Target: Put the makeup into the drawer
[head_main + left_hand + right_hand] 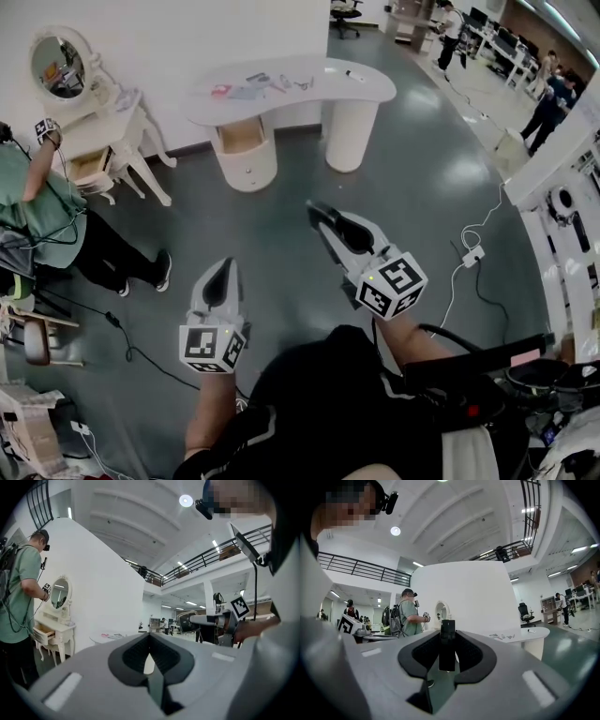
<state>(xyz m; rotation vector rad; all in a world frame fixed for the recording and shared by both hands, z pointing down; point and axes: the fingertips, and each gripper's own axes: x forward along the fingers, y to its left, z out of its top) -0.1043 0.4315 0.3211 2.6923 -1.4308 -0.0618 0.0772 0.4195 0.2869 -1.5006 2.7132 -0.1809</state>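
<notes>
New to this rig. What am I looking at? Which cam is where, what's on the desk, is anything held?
There is no robot here: a person holds a two-jaw gripper in each hand. The head view looks down from a camera on their head and shows the left gripper and the right gripper, each with a marker cube. The other two pictures come from cameras riding on the grippers, looking along the jaws. Ahead stands a white curved desk with an open drawer and small items on top, too small to identify. The right gripper is clamped on a slim dark stick. The left gripper's jaws are together and empty.
</notes>
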